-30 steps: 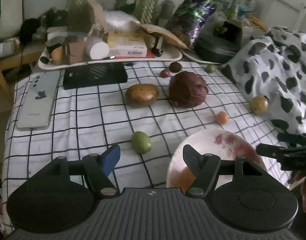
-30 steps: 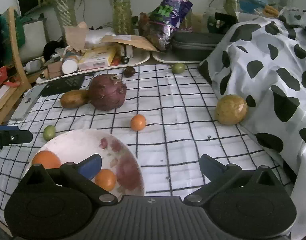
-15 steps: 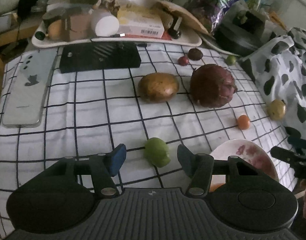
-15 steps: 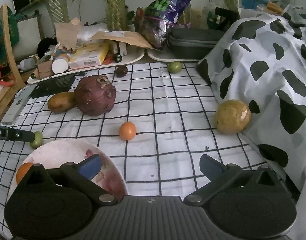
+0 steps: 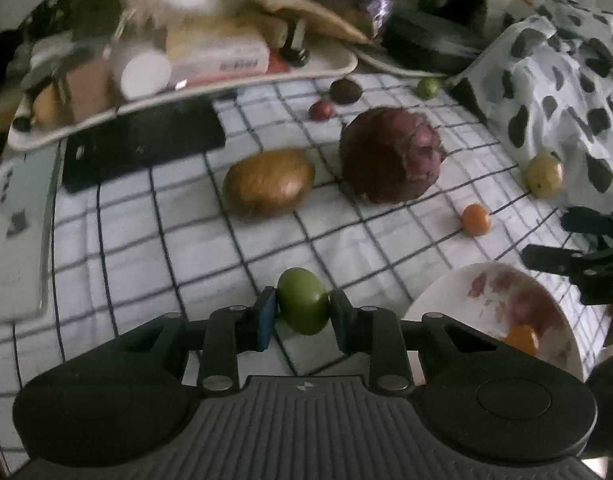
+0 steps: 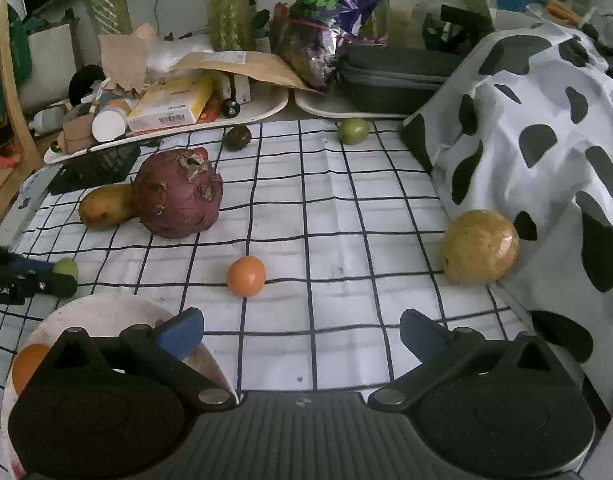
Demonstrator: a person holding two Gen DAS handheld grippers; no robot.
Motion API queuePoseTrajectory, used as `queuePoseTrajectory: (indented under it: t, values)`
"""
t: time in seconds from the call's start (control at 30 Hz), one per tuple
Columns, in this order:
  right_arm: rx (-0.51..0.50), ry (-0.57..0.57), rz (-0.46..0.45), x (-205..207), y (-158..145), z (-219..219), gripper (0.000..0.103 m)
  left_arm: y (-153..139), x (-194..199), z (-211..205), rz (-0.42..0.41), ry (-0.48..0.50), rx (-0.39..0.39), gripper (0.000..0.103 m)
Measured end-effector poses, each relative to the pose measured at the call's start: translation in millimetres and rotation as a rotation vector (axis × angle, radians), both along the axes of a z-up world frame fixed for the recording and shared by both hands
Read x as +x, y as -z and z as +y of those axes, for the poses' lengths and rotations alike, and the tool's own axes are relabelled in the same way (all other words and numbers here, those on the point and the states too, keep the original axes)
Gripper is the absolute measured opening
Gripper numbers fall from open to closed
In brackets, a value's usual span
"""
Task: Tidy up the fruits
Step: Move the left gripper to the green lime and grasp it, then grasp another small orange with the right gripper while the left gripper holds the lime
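Left wrist view: left gripper (image 5: 302,316) jaws clamped across green fruit (image 5: 303,306), long axis pointing away; right gripper (image 6: 300,334) jaws apart.

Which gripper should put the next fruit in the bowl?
Left. The left gripper is already shut on the green fruit, with the floral bowl just to its right. The right gripper is open and empty, the small orange fruit still ahead.
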State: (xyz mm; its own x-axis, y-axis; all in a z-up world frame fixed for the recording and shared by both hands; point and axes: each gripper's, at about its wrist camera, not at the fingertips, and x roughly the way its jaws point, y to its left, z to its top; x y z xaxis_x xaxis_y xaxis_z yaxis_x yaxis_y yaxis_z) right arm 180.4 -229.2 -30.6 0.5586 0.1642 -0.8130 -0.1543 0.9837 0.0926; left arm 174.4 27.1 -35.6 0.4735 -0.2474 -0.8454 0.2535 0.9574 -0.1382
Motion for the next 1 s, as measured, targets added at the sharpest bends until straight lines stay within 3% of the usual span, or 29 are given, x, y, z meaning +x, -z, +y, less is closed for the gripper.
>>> queuePoseTrajectory:
  t: [0.17, 0.43, 0.5, 0.63, 0.7, 0.8, 0.87, 0.93, 1.0]
  values:
    - [-0.012, -0.009, 0.003, 13, 5, 4, 0.103, -7, 4, -8, -0.056, 0.038, 0.013, 0.028]
    - [0.021, 0.001, -0.028, 33, 4, 5, 0.101, -5, 11, -10, -0.076, 0.043, 0.049, 0.028]
    - [0.027, -0.015, -0.009, 38, 6, 8, 0.086, -5, 12, -9, -0.076, 0.043, 0.049, 0.028]
    - [0.050, -0.069, 0.019, 43, 11, 18, 0.068, -5, 13, -10, -0.079, 0.047, 0.053, 0.028]
    - [0.059, -0.091, 0.040, 45, 13, 23, 0.051, -5, 13, -10, -0.078, 0.050, 0.053, 0.028]
    - [0.046, -0.115, 0.070, 48, 19, 30, 0.040, -5, 13, -11, -0.077, 0.051, 0.056, 0.028]
    - [0.017, -0.132, 0.064, 47, 20, 34, 0.039, -6, 12, -11, -0.077, 0.050, 0.056, 0.028]
    - [0.032, -0.151, 0.062, 46, 19, 35, 0.026, -6, 12, -12, -0.077, 0.051, 0.053, 0.028]
    - [0.021, -0.155, 0.055, 44, 18, 36, 0.026, -7, 12, -13, -0.078, 0.054, 0.052, 0.028]
